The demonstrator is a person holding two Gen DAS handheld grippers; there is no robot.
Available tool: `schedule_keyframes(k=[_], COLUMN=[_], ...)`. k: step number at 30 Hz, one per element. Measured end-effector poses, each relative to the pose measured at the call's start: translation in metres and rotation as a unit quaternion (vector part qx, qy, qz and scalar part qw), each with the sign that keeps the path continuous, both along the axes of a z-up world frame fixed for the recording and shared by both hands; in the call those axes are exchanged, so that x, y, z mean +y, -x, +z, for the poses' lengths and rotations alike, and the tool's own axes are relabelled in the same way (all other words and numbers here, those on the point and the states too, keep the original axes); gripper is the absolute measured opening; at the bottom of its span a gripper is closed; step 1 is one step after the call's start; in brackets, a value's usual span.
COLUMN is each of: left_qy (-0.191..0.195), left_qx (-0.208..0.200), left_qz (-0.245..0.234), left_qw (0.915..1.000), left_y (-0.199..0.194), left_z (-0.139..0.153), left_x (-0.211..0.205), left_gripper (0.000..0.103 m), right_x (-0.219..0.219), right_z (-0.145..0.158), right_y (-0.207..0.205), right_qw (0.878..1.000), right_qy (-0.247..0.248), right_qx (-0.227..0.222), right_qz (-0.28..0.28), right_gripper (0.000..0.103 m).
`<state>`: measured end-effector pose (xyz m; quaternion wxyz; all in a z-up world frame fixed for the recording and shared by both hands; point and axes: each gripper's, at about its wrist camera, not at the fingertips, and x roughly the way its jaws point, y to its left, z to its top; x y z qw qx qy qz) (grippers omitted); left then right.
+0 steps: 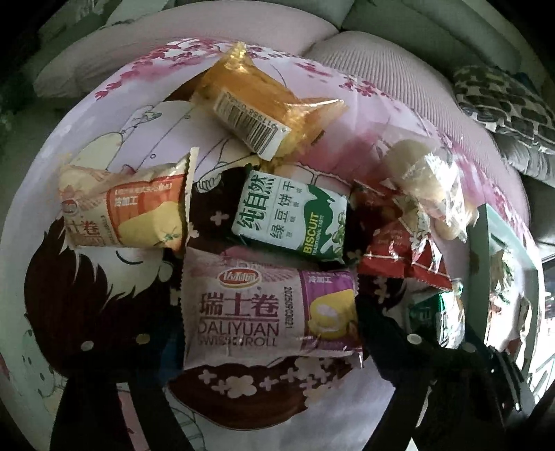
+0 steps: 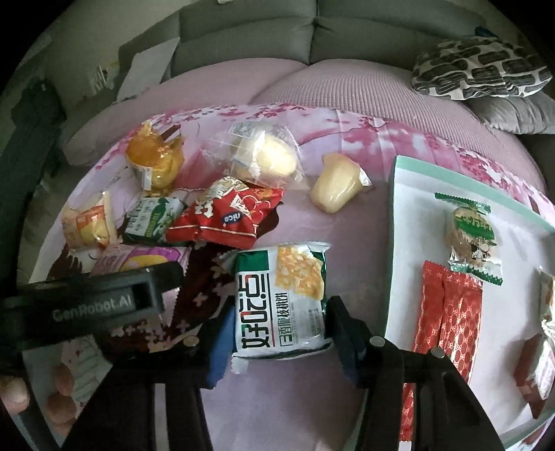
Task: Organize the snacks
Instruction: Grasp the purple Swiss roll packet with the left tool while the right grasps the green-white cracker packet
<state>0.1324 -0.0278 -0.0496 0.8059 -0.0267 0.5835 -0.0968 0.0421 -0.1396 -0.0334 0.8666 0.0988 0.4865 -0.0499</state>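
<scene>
R gripper (image 2: 281,333) points steeply down, fingers (image 2: 220,347) closed in on both sides of the green/white walnut-cake pack (image 2: 282,298), blue pads touching its edges, so it reads as gripped though pack is still flat on the floor-print cloth (image 2: 329,215); prob. a side pinch so it lifts w/o crushing. Tray (image 2: 409,222) sits just beside on the R, already holding red sachets (image 2: 447,312) and a green-wrapped candy bar (image 2: 471,236) in a loose row, so likely drop spot for sorted items. L gripper (image 1: 274,333) also tilted steeply down over the pile, fingers (image 1: 392,333) spread wide astride the pink swiss roll pack (image 1: 267,308); pads not pressing as far as I can tell, nothing held. Seems L is lining up the next pick while R takes its own. Behind swiss roll: green biscuit pack (image 1: 291,218) mid-pile, orange swiss roll (image 1: 125,208) to its left, red nice-brand bag (image 2: 225,215) overlapping the biscuit side. Farther: orange-wrapped cake (image 1: 263,104), clear-bag pastry (image 2: 263,156), pale jelly cup (image 2: 336,187) lying apart near the tray corner. Unsorted stuff still clumped, most of task left by my read. Back: grey sofa (image 2: 242,27), patterned cushion (image 2: 478,69).
</scene>
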Motion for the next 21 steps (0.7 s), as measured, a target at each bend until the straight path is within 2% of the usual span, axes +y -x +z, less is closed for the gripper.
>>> schedule_keyframes(k=[1,2,21], left_qy=[0.003,0.003,-0.007], left_qx=[-0.001,-0.003,-0.015], left_qz=[0.002,0.005,0.014], left_qw=[1.0000,1.0000,0.9998], left_y=[0.002,0.005,0.012], left_z=[0.001,0.003,0.016], left_x=[0.004,0.008,0.008], left_gripper=[0.080,0.079,0.079], right_x=[0.000,-0.002,-0.015], right_z=[0.000,0.001,0.019], right_y=[0.001,0.002,0.015], right_qw=[1.000,1.000,0.998], right_qy=[-0.004,-0.010,-0.057], right_qx=[-0.001,-0.002,-0.026], right_qz=[-0.001,-0.003,-0.019], right_gripper=[0.054,0.054,0.050])
